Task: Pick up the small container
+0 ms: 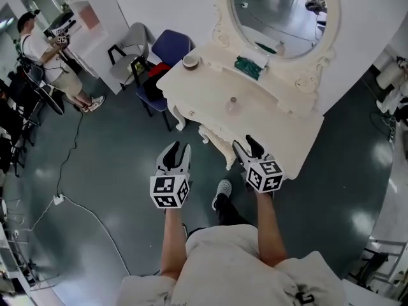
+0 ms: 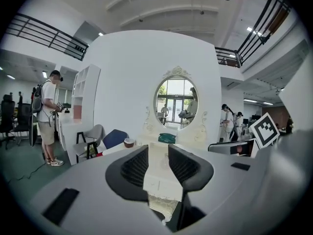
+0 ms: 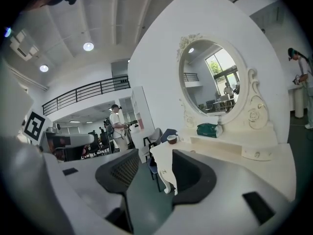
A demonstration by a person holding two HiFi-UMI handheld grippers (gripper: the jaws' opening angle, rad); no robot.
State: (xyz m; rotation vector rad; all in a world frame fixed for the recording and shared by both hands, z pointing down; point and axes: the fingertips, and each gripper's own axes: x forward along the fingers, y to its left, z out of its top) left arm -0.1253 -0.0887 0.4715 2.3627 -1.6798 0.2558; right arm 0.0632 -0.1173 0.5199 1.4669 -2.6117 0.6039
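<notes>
Our left tongs [image 1: 178,147] and right tongs [image 1: 244,142] stand open and empty near the bench [image 1: 280,127] front edge. We note the small container [image 1: 190,61] at its left corner.

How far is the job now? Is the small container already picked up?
Done: nothing yet. In hand: nothing; the left tool and the right tool are open and empty, in front of the table. Left: reach a container, the cup or the jar, and grip it.

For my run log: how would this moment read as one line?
stage: pre-grasp | left gripper: open, empty | right gripper: open, empty | small pot: on dressing table corner, untouched
</notes>
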